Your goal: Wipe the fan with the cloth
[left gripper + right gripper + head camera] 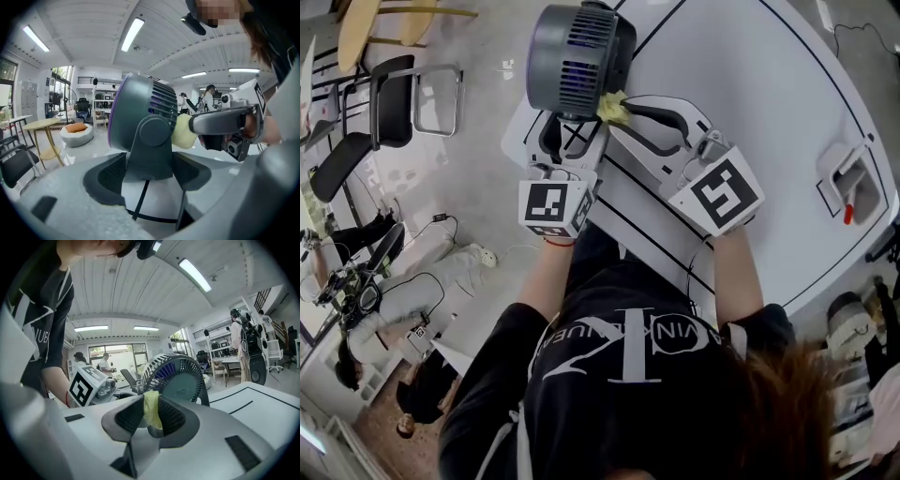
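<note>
A dark grey desk fan (pixel 577 47) stands at the left corner of the white table (pixel 750 84). My left gripper (pixel 565 131) is shut on the fan's stand (pixel 150 154), which fills the gap between its jaws in the left gripper view. A yellow cloth (pixel 614 108) is pinched in my right gripper (pixel 628 112), which is shut on it. The cloth (pixel 183 132) presses against the side of the fan's head, by the rear grille. In the right gripper view the cloth (pixel 151 408) hangs between the pads with the fan's grille (pixel 180 376) right behind it.
The fan is close to the table's left edge, with floor below. A black chair (pixel 384 112) stands on the floor at the left. A grey holder with a red-tipped item (pixel 848 183) sits at the table's right edge. Black lines cross the tabletop.
</note>
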`<action>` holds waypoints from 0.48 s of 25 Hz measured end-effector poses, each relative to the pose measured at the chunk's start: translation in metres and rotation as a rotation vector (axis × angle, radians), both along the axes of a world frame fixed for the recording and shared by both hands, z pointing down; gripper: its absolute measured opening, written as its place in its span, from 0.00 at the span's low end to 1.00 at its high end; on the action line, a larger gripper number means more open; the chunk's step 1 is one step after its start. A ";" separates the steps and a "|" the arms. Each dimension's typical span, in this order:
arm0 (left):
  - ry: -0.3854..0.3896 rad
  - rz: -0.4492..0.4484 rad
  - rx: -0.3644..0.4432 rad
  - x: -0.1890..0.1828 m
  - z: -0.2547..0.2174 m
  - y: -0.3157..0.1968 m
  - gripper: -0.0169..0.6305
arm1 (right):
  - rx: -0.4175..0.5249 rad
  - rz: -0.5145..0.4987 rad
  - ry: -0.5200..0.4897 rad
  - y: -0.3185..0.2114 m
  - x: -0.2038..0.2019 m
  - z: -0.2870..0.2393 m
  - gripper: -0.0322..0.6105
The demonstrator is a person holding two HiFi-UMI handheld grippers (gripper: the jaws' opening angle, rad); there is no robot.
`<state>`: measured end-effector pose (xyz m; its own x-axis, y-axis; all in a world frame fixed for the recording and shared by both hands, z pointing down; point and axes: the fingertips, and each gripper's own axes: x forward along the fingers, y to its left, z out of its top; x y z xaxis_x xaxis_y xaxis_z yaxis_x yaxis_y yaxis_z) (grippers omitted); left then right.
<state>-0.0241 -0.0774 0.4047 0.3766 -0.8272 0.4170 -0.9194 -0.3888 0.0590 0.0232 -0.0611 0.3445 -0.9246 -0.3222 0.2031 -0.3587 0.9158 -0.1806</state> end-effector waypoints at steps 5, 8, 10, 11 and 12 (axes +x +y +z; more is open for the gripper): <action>-0.005 0.002 -0.002 -0.001 0.000 0.000 0.50 | 0.027 0.038 -0.064 -0.002 0.007 -0.022 0.20; -0.006 0.000 -0.004 0.000 0.001 0.001 0.50 | 0.064 0.058 -0.071 -0.006 0.011 -0.030 0.20; -0.005 0.000 -0.005 0.000 0.001 0.001 0.50 | 0.087 0.080 -0.086 -0.010 0.014 -0.035 0.20; -0.004 0.000 -0.006 0.000 0.001 0.000 0.50 | 0.101 0.090 -0.094 -0.012 0.015 -0.038 0.20; -0.002 -0.002 -0.007 0.000 0.000 0.000 0.50 | 0.113 0.100 -0.103 -0.015 0.015 -0.040 0.19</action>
<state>-0.0242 -0.0774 0.4051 0.3744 -0.8251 0.4231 -0.9203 -0.3866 0.0603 0.0387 -0.0761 0.3040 -0.9011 -0.4286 0.0666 -0.4336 0.8932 -0.1188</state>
